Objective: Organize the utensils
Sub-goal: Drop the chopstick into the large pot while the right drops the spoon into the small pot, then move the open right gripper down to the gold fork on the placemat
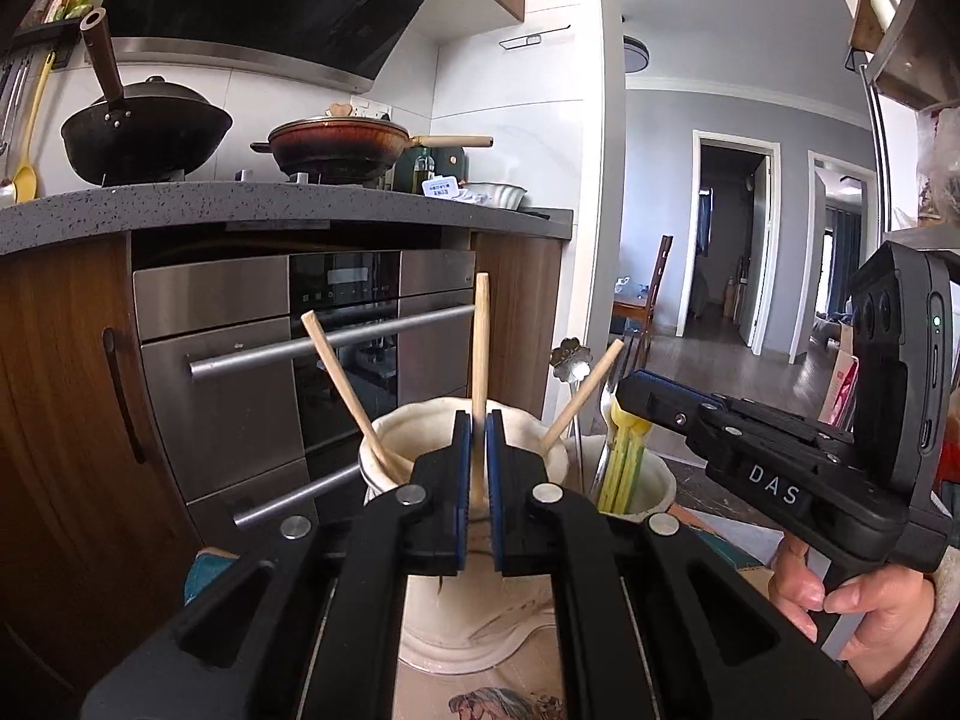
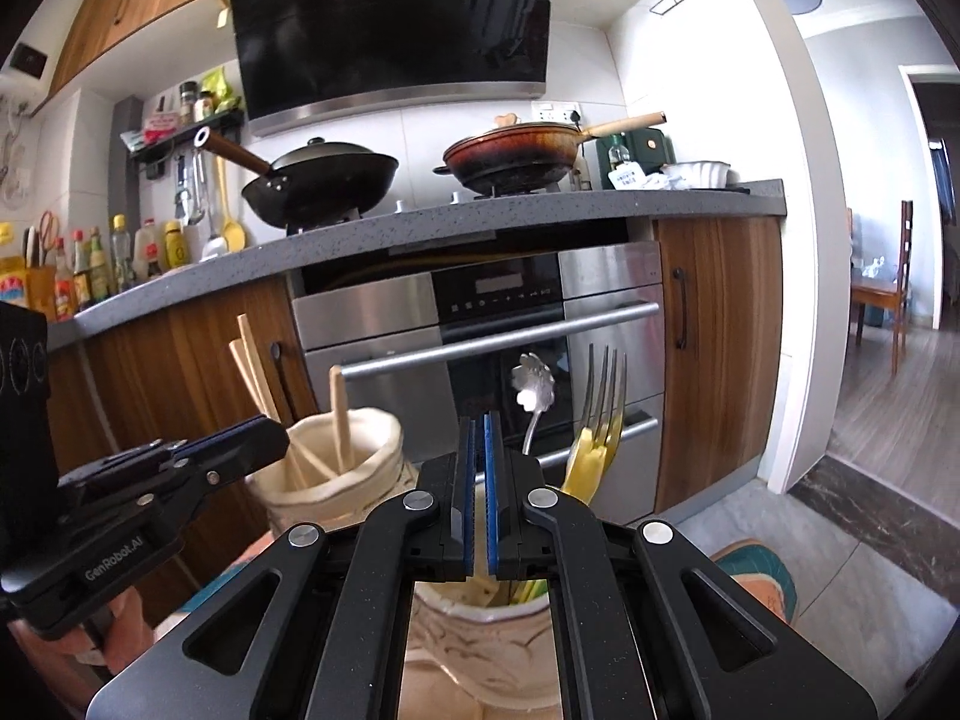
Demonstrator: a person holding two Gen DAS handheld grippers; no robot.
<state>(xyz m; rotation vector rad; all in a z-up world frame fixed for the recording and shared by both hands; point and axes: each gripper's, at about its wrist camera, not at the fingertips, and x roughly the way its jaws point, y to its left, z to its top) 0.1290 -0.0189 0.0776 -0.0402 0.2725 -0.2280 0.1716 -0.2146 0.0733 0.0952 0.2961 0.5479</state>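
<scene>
My left gripper (image 1: 478, 456) is shut on an upright wooden chopstick (image 1: 481, 330). Its lower end dips into a cream ceramic holder (image 1: 462, 606) where two more chopsticks (image 1: 345, 384) lean outward. To the right stands a second cream holder (image 1: 651, 483) with yellow-handled forks (image 2: 600, 420) and a flower-shaped spoon (image 2: 531, 384). My right gripper (image 2: 479, 450) hangs over that holder (image 2: 480, 636). A thin pale-yellow utensil handle (image 1: 630, 426) keeps its pads slightly apart and hangs down into the holder. The left gripper (image 2: 270, 435) and the right gripper (image 1: 627, 390) appear in each other's view.
A person's hand (image 1: 840, 600) holds the right gripper's grip. Behind the holders is a steel oven (image 2: 498, 336) with bar handles under a grey counter (image 2: 420, 222) carrying a wok (image 2: 324, 180) and a pan (image 2: 510, 156). An open doorway and wood floor (image 2: 888, 396) lie to the right.
</scene>
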